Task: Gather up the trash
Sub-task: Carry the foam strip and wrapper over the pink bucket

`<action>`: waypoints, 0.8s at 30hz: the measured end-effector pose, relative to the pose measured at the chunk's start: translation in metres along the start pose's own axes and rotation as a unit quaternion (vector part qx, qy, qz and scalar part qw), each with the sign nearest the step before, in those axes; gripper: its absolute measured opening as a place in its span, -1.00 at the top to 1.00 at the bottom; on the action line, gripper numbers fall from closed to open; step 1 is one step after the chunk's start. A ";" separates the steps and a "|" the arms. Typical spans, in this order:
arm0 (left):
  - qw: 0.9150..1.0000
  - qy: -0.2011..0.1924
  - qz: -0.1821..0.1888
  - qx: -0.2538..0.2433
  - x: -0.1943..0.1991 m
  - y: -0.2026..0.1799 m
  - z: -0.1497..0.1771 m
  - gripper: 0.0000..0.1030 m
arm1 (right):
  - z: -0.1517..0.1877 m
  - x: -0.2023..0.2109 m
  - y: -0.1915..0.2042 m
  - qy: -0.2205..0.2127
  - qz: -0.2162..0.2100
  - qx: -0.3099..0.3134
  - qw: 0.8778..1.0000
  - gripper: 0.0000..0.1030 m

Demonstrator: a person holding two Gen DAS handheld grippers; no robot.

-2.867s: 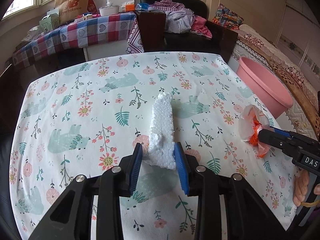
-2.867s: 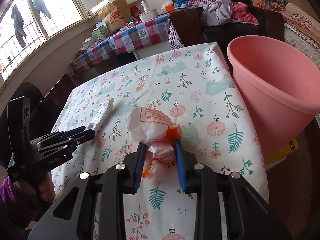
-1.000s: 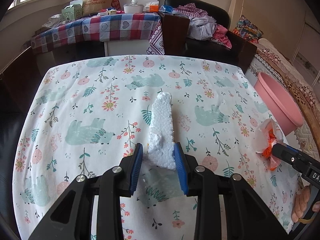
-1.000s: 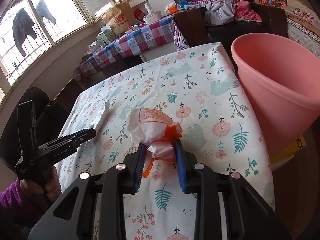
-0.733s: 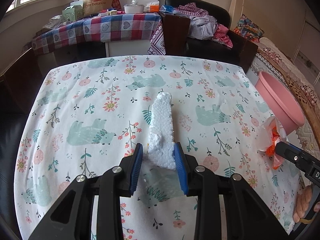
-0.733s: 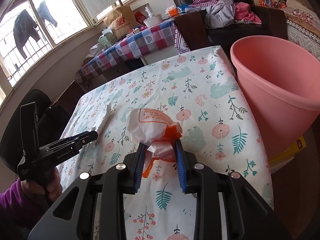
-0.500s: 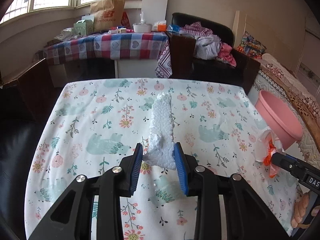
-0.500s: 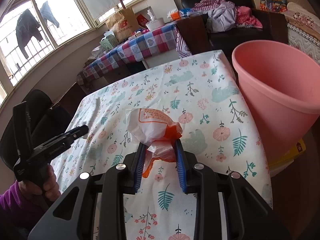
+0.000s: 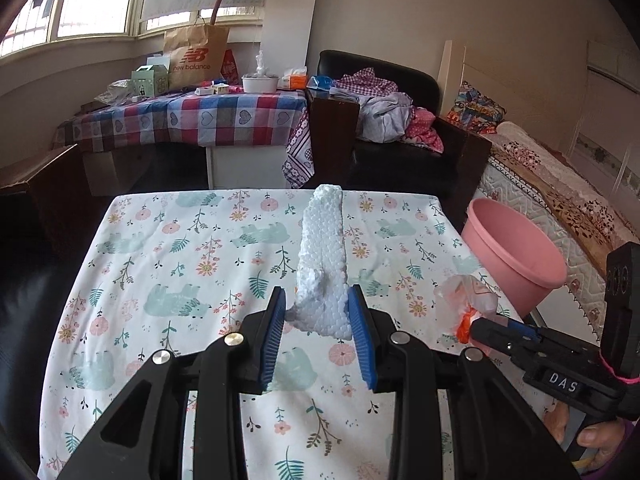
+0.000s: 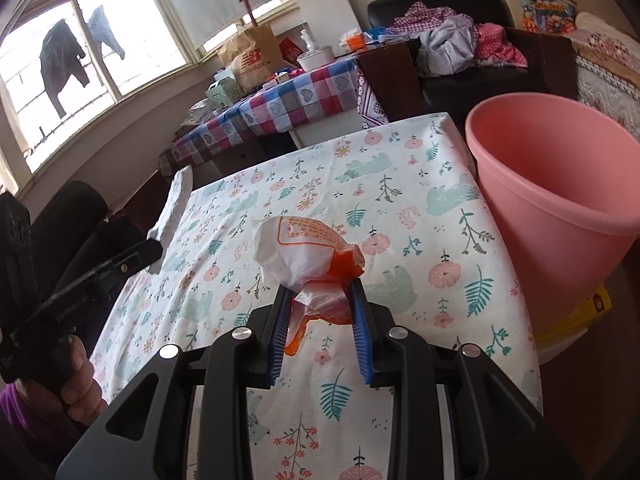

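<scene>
Both pieces of trash are off the bench

Beside the bench (image 9: 120, 264) stands our pink bin (image 10: 552, 184); we have raised the foam strip (image 9: 322, 256), clenched in the left tongs (image 9: 316, 322), while the right tongs (image 10: 318, 316) grip the crumpled bag (image 10: 304, 252), ready for dropping.

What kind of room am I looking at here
Most likely a lived-in bedroom or studio at home: a bed with a quilted cover along one wall, an armchair piled with clothes, and a table under a floral cloth.
</scene>
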State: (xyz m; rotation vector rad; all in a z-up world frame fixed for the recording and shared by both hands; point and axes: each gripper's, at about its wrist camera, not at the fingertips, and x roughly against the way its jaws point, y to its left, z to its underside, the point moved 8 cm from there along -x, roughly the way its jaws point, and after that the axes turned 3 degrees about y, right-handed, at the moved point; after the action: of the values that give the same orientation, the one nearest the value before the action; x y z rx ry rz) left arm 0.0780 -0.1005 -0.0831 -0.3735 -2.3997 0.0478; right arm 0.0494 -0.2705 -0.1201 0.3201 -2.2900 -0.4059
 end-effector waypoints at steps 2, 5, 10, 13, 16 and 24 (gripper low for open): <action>1.000 -0.003 -0.004 -0.009 0.004 -0.008 0.000 0.39 | 0.001 -0.001 0.004 0.003 0.002 0.014 1.000 0.45; 1.000 -0.007 -0.008 -0.016 0.007 -0.016 0.002 0.39 | 0.003 -0.001 0.010 0.005 0.003 0.033 0.999 0.45; 0.999 -0.004 -0.020 -0.036 0.011 -0.026 0.007 0.39 | 0.002 0.001 0.012 0.000 -0.002 0.041 0.999 0.45; 0.998 -0.007 -0.031 -0.049 0.012 -0.031 0.007 0.39 | 0.001 0.002 0.011 -0.004 -0.009 0.037 0.999 0.45; 0.998 -0.007 -0.036 -0.054 0.012 -0.034 0.006 0.39 | 0.001 0.004 0.011 -0.008 -0.014 0.039 0.999 0.45; 0.996 -0.007 -0.047 -0.071 0.008 -0.044 0.006 0.39 | -0.003 0.011 0.011 -0.023 -0.024 0.038 0.999 0.45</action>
State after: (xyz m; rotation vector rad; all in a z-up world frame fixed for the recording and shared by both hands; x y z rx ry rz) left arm 0.0572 -0.1401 -0.0759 -0.3263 -2.4374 -0.1653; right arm 0.0428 -0.2643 -0.1069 0.4091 -2.3507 -0.3559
